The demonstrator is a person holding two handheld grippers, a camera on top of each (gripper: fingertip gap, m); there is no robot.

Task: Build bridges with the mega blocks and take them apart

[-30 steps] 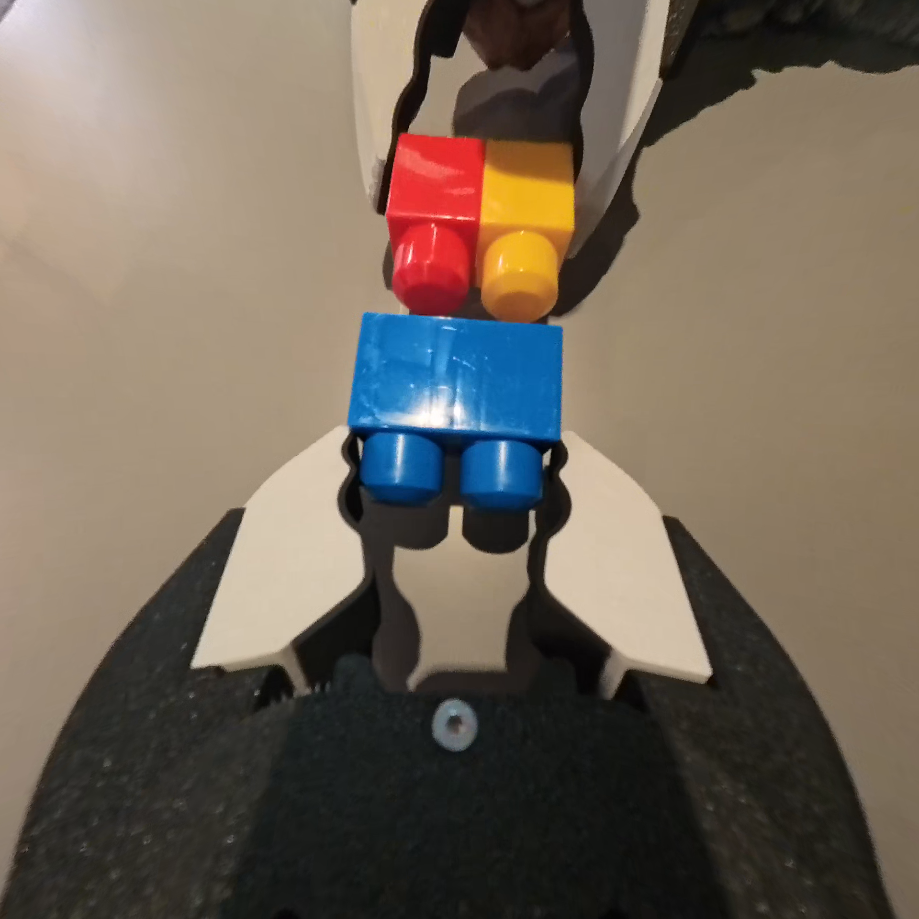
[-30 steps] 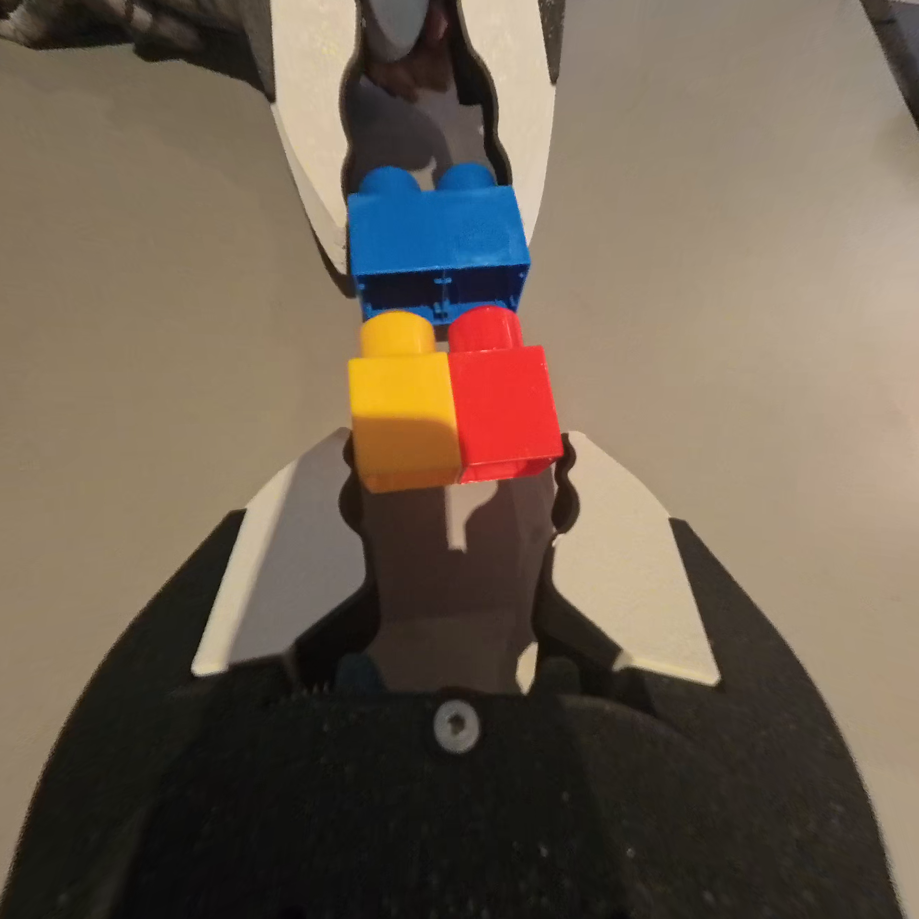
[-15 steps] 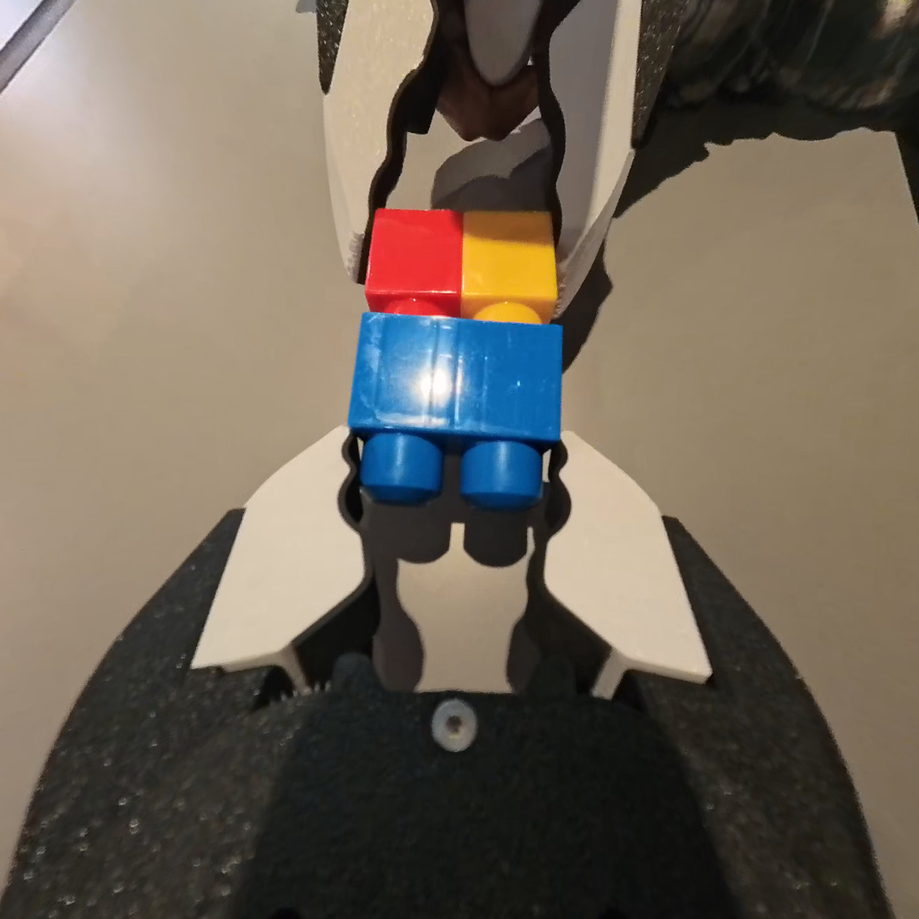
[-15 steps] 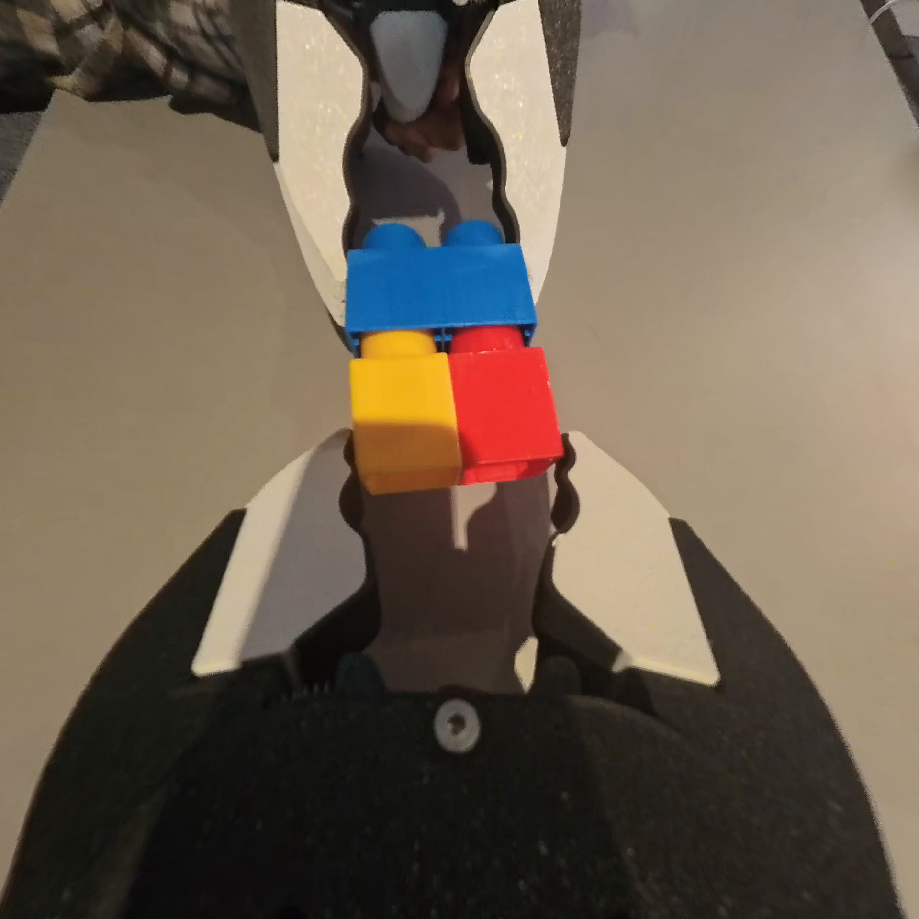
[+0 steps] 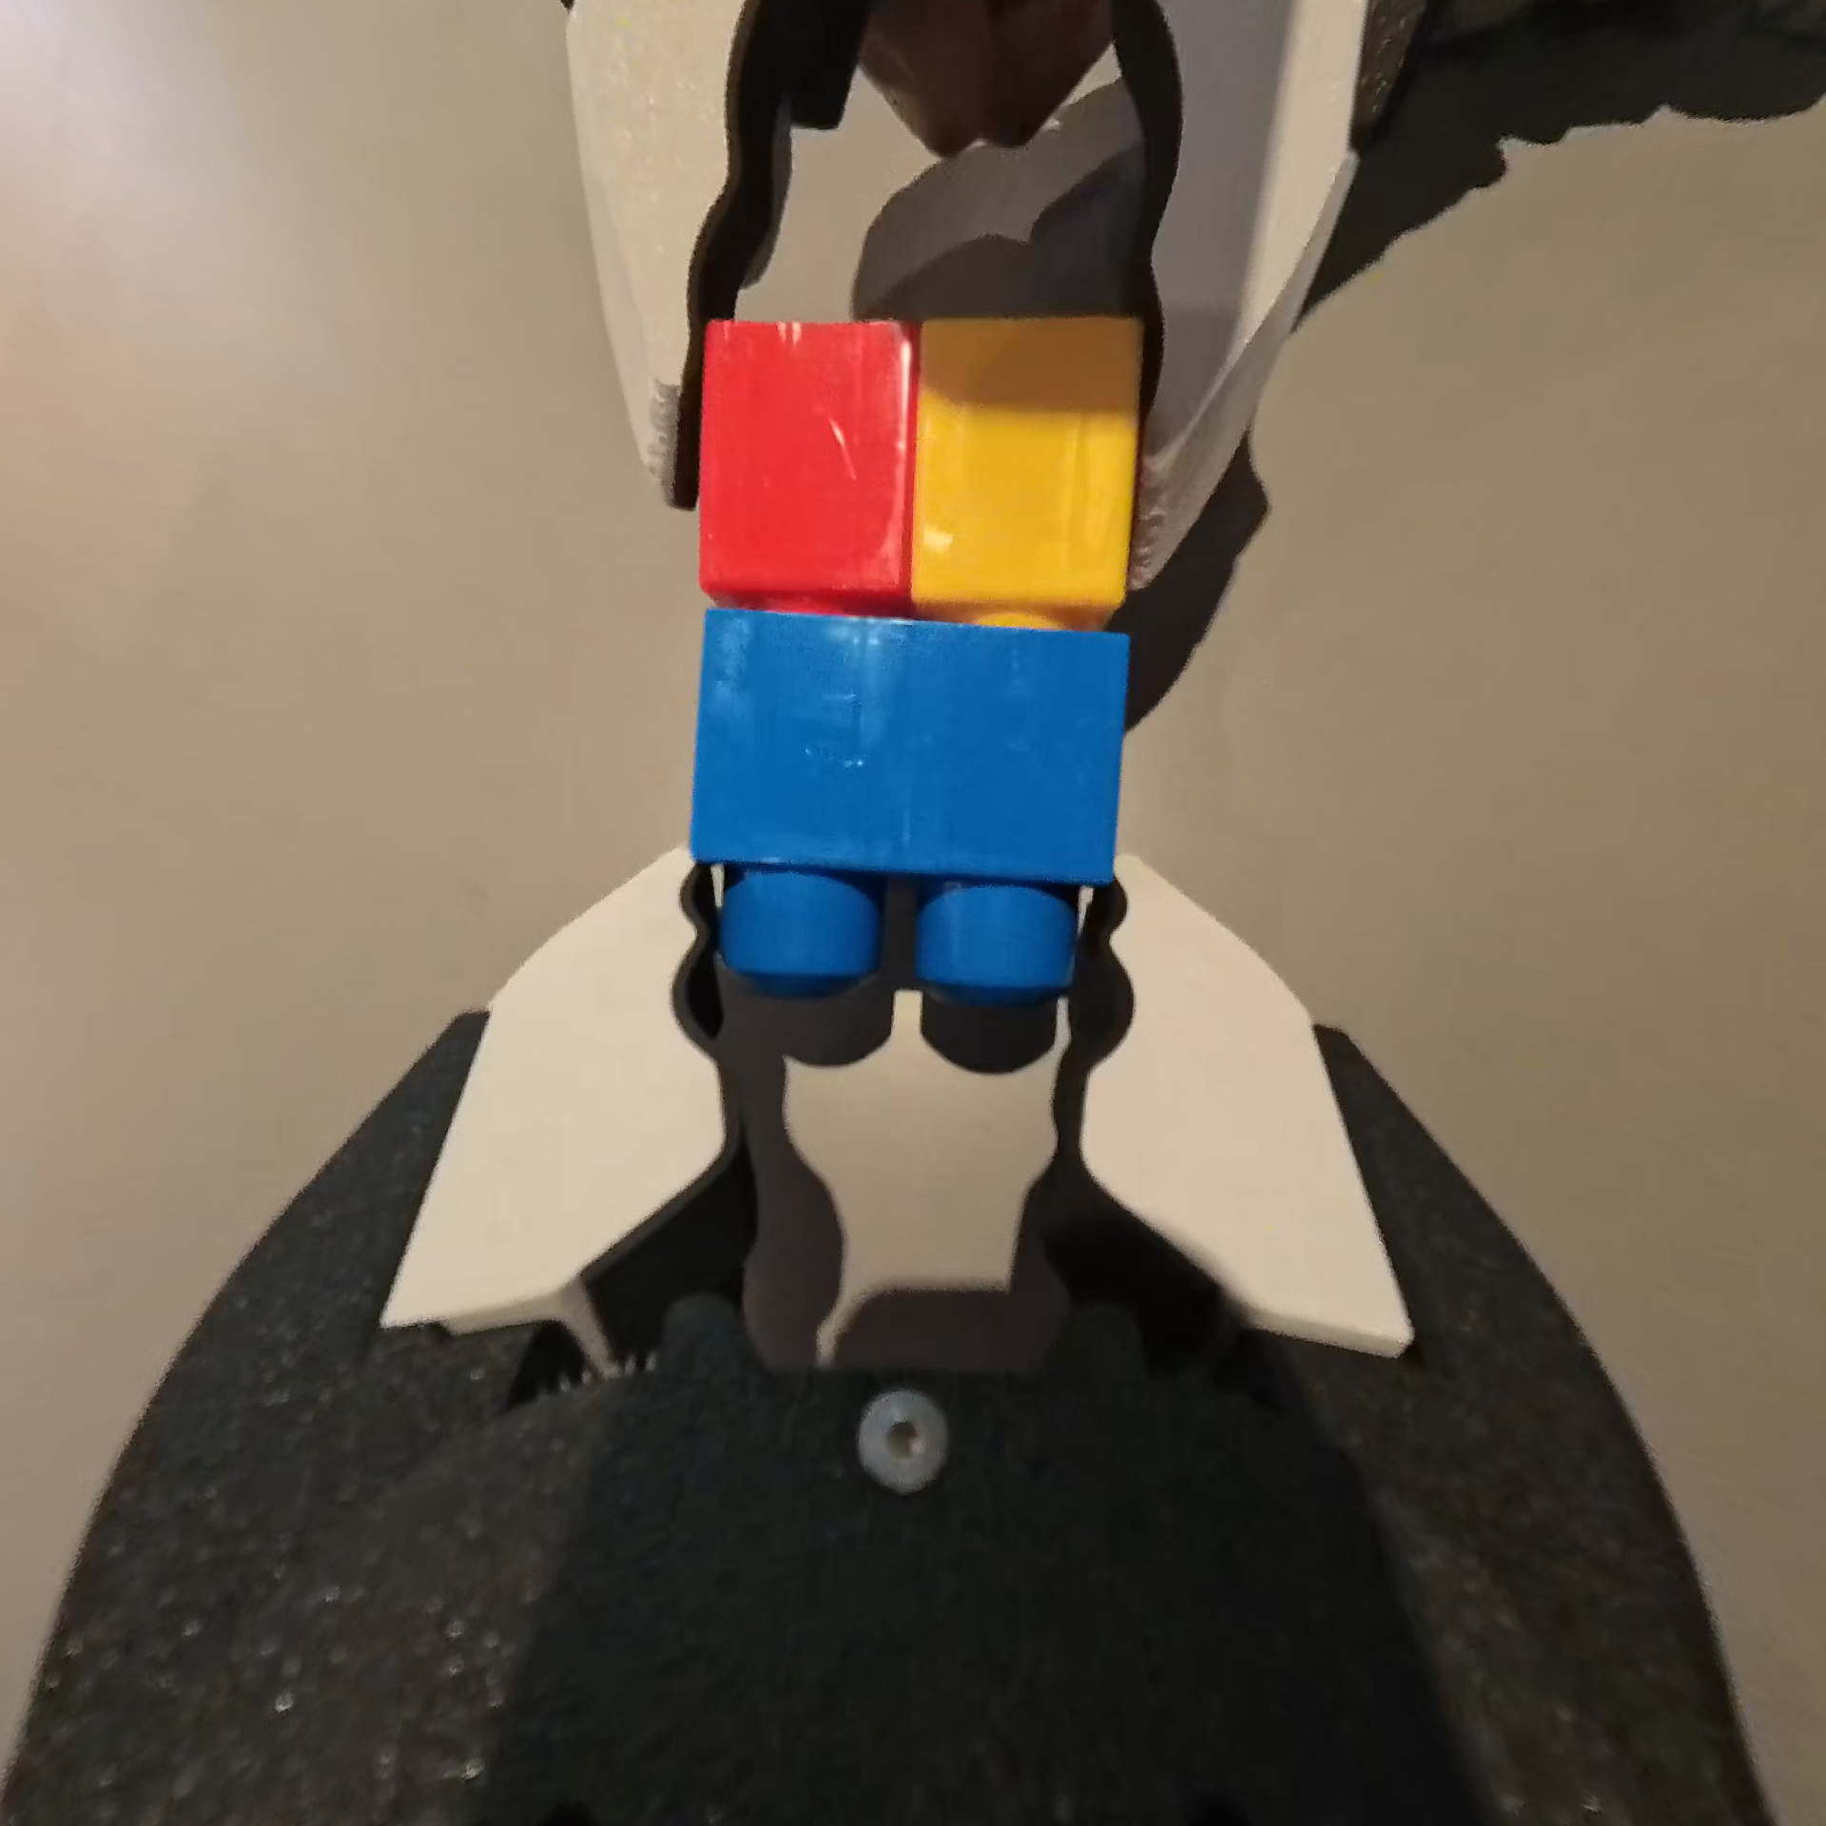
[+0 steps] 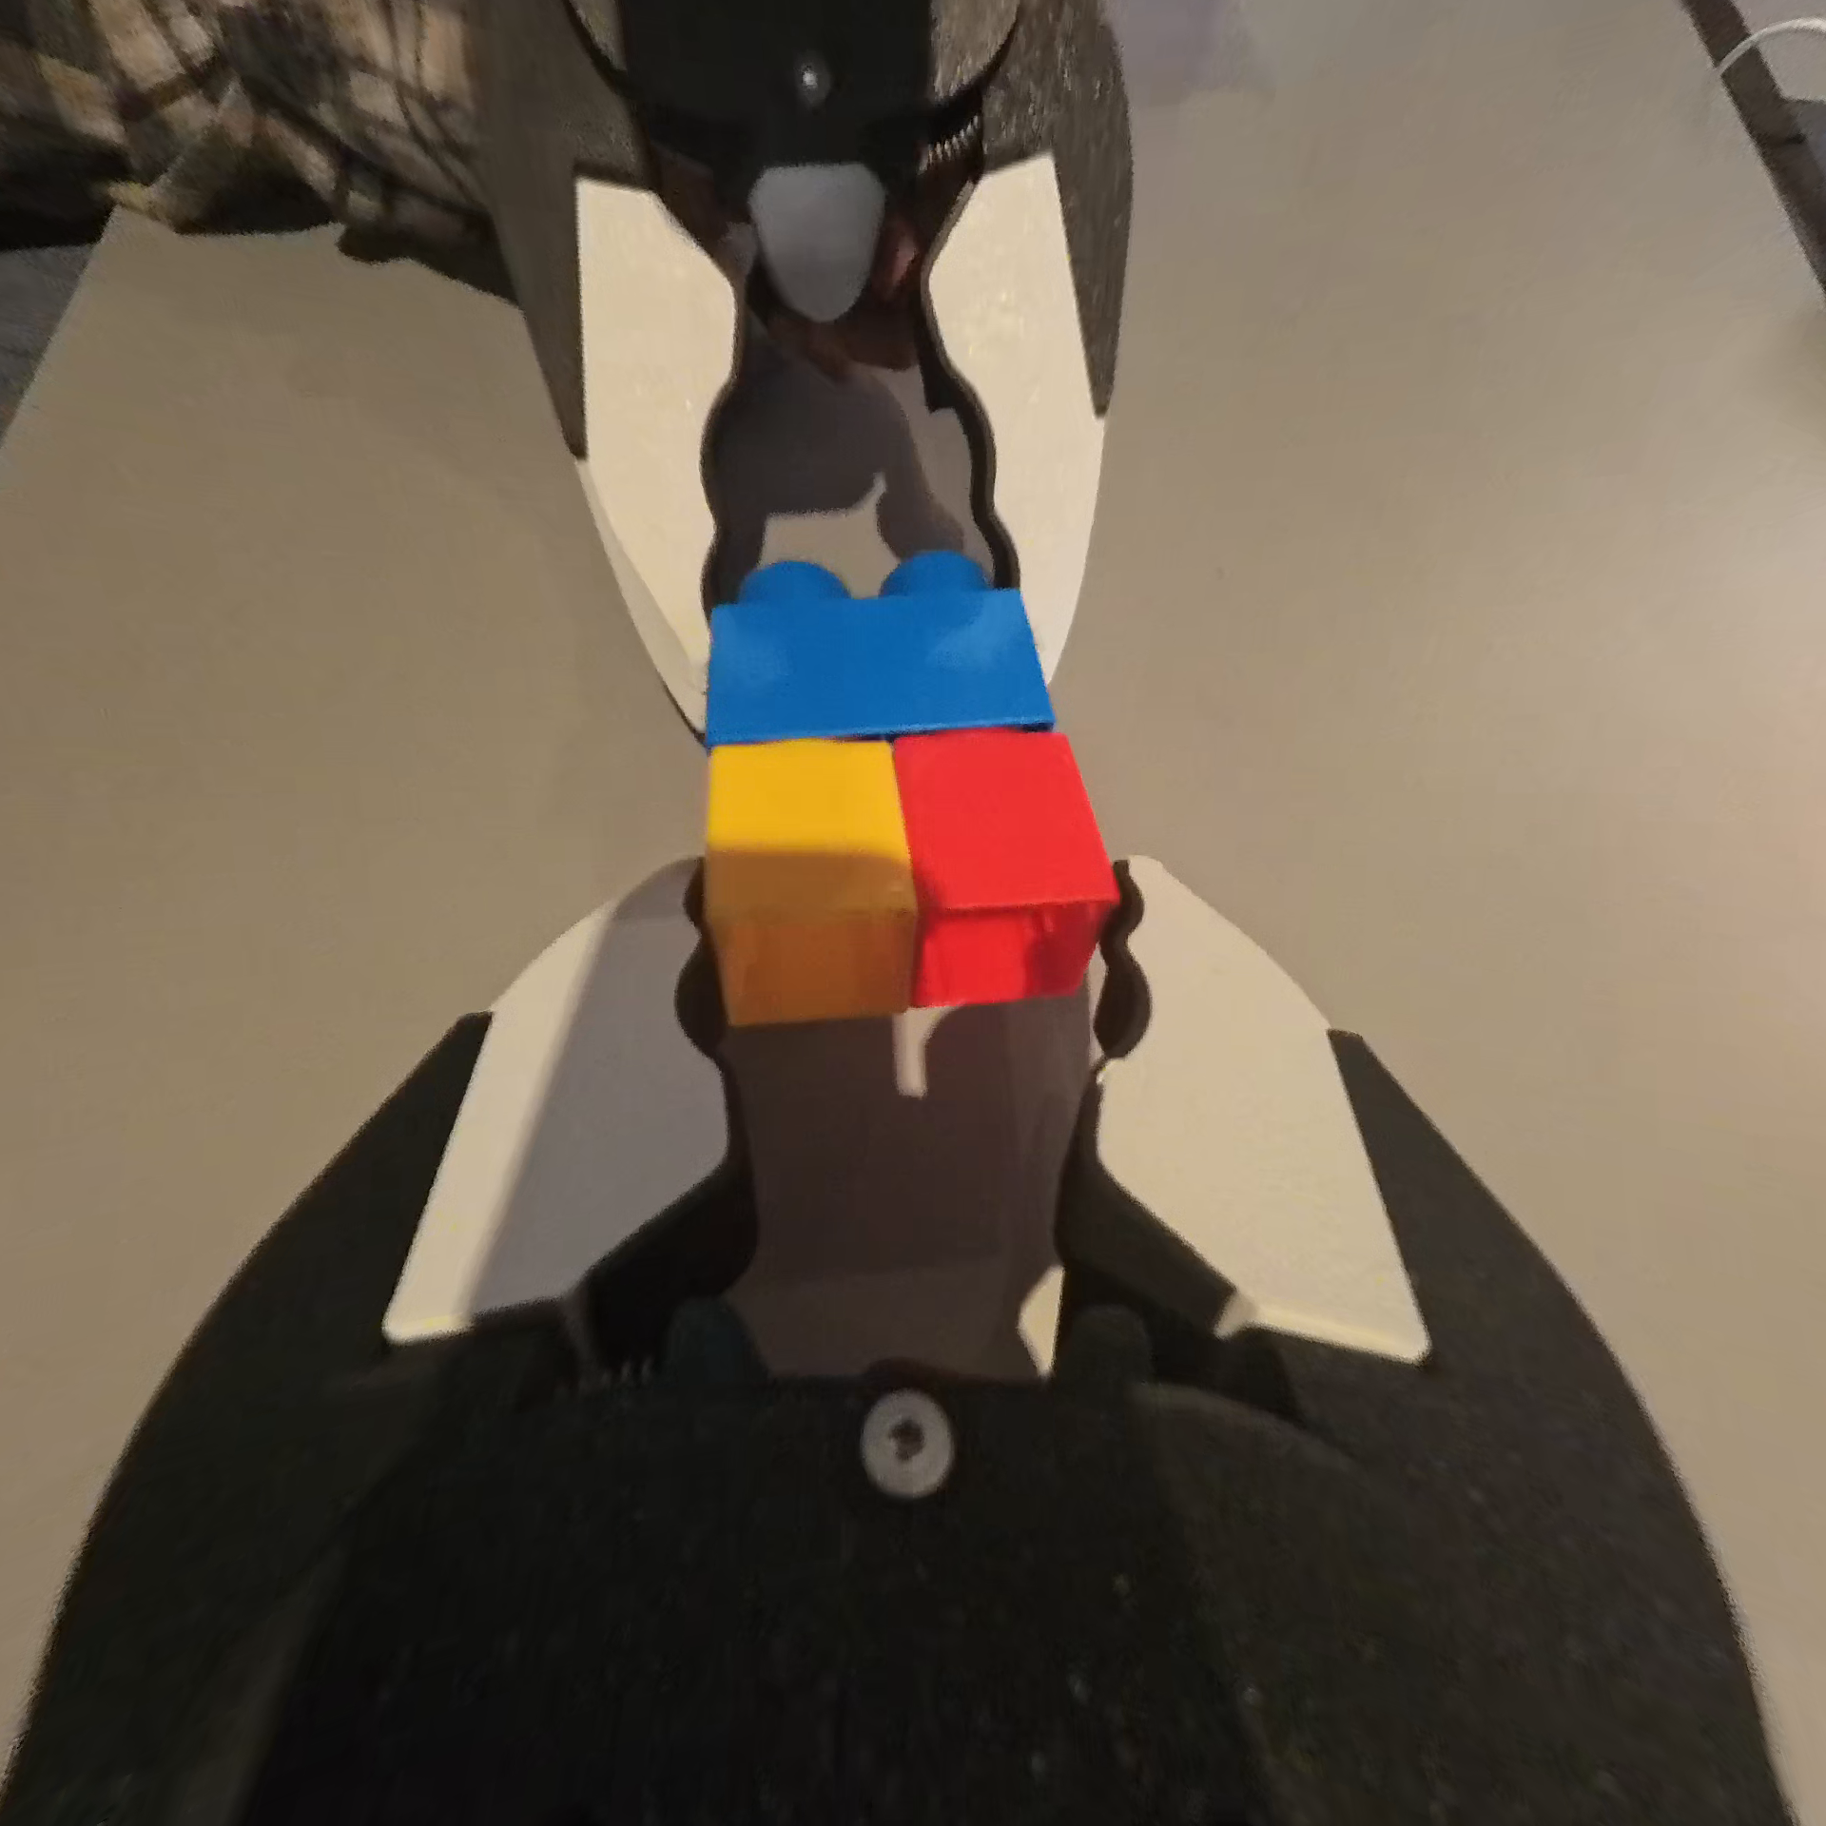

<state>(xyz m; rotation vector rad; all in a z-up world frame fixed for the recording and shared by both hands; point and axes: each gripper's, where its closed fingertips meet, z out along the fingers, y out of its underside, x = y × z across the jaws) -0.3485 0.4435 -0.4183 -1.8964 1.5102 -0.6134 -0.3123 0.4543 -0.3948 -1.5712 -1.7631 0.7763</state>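
My left gripper point(image 5: 904, 889) is shut on a blue two-stud block point(image 5: 909, 741), with the studs pointing back at the camera. My right gripper point(image 6: 904, 909) is shut on a yellow block point(image 6: 805, 879) and a red block point(image 6: 998, 860) held side by side. The two grippers face each other above the table. The red point(image 5: 805, 474) and yellow point(image 5: 1028, 494) blocks press against the blue block's hollow underside, with only a sliver of their studs showing. The blue block point(image 6: 879, 672) sits between the left gripper's white fingers point(image 6: 632, 553) in the right wrist view.
A plain beige table point(image 5: 296, 692) lies under both grippers. A plaid cloth point(image 6: 198, 109) shows past the table's far left edge. A dark strip with a white cable point(image 6: 1759, 49) runs along the far right. Part of a hand point(image 5: 968, 89) shows behind the right gripper. My hands' fingertips stand some 5 centimeters from each other.
The grippers have closed the gap between them. The red and yellow studs, exposed a second ago, have slid into the blue block's underside.
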